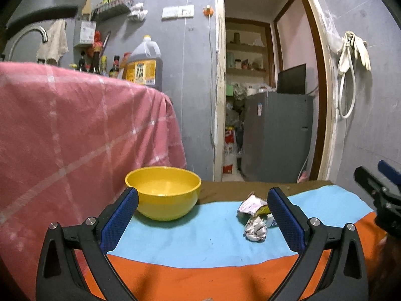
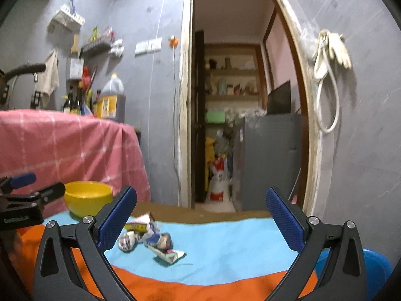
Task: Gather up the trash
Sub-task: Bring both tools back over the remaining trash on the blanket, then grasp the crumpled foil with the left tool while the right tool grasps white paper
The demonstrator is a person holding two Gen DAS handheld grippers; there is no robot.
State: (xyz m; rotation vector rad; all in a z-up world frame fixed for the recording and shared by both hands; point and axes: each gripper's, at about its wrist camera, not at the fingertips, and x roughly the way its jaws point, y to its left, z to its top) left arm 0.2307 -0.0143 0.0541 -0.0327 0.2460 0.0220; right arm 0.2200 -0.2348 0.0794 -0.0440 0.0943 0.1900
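my L gripper (image 1: 203,215) wide, empty | R gripper (image 2: 200,215) wide, empty | yellow bowl (image 1: 163,195) left of crumpled wrappers (image 2: 150,238) | blue mat (image 1: 213,235) | nothing blocking

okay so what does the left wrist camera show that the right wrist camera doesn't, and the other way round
Only the left wrist view shows the curved faucet at the upper left. Only the right wrist view shows a blue round object at the lower right, below the cloth's edge, and the wrapper nearest the camera. Both show the yellow bowl, the crumpled trash on the blue cloth, the doorway, and both grippers open: left gripper, right gripper.
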